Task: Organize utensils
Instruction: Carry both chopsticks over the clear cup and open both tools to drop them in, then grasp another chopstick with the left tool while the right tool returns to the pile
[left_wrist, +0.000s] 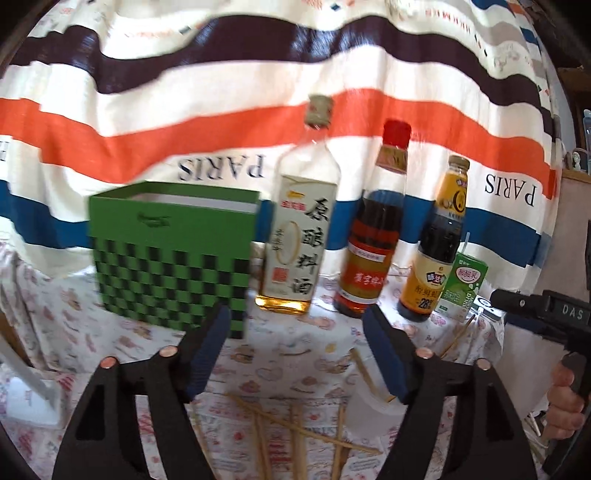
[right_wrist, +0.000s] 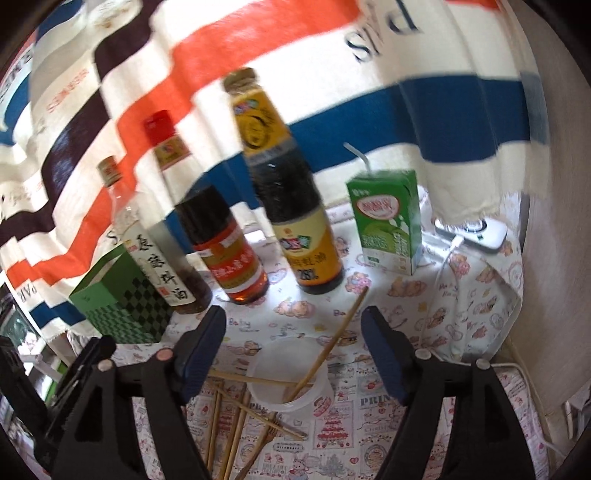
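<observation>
Several bamboo chopsticks (left_wrist: 295, 432) lie crossed on the patterned tablecloth below my left gripper (left_wrist: 295, 317), which is open with nothing between its blue pads. In the right wrist view a translucent plastic cup (right_wrist: 258, 391) stands on the cloth with one chopstick (right_wrist: 340, 332) leaning out of it. More loose chopsticks (right_wrist: 236, 435) and a small wooden fork (right_wrist: 271, 428) lie beside the cup. My right gripper (right_wrist: 293, 317) hovers above the cup, open and empty. The cup (left_wrist: 369, 410) also shows in the left wrist view, partly behind the right finger.
A green checkered box (left_wrist: 166, 258) stands at the back left. Beside it are a cooking wine bottle (left_wrist: 299, 240), a red-capped bottle (left_wrist: 373, 240), a dark sauce bottle (left_wrist: 436, 251) and a green drink carton (left_wrist: 461, 288). A white device with a cable (right_wrist: 476, 229) lies far right. Striped cloth hangs behind.
</observation>
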